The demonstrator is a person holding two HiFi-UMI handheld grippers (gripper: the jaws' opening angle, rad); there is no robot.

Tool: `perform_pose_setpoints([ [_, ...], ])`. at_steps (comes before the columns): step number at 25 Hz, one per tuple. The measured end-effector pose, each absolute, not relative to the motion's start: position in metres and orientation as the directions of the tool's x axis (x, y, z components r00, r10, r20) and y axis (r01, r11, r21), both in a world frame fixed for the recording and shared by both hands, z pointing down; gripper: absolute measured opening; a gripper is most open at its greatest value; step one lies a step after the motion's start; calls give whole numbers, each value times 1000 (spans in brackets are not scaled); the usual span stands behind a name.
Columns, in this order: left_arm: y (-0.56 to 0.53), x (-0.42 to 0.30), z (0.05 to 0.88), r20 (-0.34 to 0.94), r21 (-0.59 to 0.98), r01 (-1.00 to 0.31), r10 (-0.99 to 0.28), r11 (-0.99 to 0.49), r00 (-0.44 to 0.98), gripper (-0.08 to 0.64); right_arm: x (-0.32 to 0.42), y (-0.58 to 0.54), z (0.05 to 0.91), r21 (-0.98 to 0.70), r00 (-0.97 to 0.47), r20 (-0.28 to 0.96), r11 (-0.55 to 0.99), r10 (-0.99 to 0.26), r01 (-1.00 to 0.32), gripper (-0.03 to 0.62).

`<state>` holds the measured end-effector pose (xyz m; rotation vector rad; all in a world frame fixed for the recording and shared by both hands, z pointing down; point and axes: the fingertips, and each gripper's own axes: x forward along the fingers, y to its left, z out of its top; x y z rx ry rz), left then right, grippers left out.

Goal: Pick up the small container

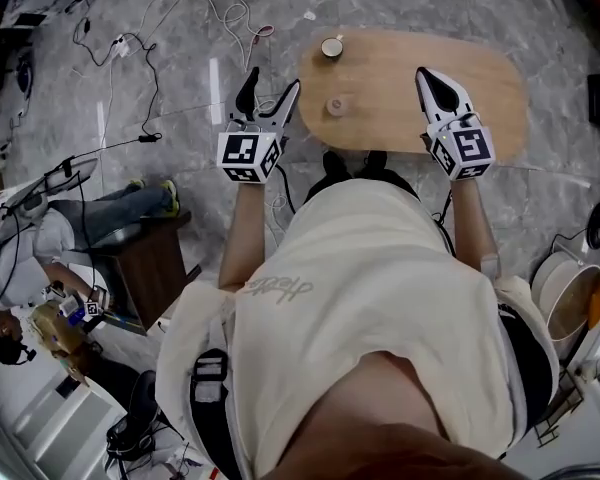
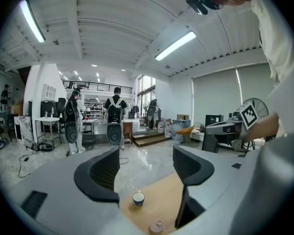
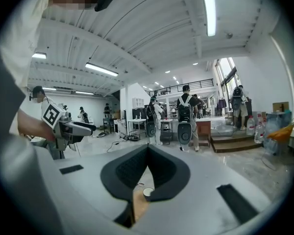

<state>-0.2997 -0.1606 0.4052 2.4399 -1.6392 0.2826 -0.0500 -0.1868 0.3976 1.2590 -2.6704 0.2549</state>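
1. My left gripper (image 1: 272, 83) has its jaws apart with nothing between them; it hangs at the left edge of the table (image 1: 480, 78), partly over the floor.
2. In the left gripper view (image 2: 146, 168) the gap lines up more with the cup (image 2: 138, 198) than with my target; I would turn the gripper to the right before going in, so I don't close on the wrong thing.
3. The small container (image 1: 335, 105) stands upright on the left part of the table, just beside that gripper's right jaw and well apart from the cup (image 1: 332, 46) at the far rim; I take this pinkish piece (image 2: 157, 225) to be the task's thing.
4. It looks short and light, so I'd come in low, one jaw on each side, and close gently on its body and not its top; a pad nudging it first would probably slide it across the smooth wood.
5. I'd lift straight up once the pads press evenly; tilting could let it slip.
6. My right gripper (image 1: 425, 75) hovers over the right part of the table, jaws clenched tip to tip and empty (image 3: 148, 147); I'd leave it there, clear of the left one's path.
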Motion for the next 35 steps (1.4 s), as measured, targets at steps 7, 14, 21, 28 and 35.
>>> perform_pose_setpoints([
  [7, -158, -293, 416, 287, 122, -926, -880, -358, 378, 584, -35, -176, 401, -109, -614, 233, 607, -754, -787, -5],
  [14, -152, -282, 432, 349, 118, -916, -848, -383, 400, 584, -25, -166, 412, -137, -606, 251, 592, -755, -794, -5],
  [21, -146, -277, 469, 443, 53, -913, -810, -405, 385, 584, -18, -159, 424, -174, -604, 270, 579, -750, -796, -5],
  [28, -145, -258, 522, 501, 18, -878, -756, -478, 422, 583, -21, -152, 456, -213, -616, 324, 579, -718, -787, -5],
  [35, -149, -239, 598, 560, 75, -851, -685, -519, 467, 583, -27, -154, 497, -223, -630, 381, 594, -677, -773, -5],
])
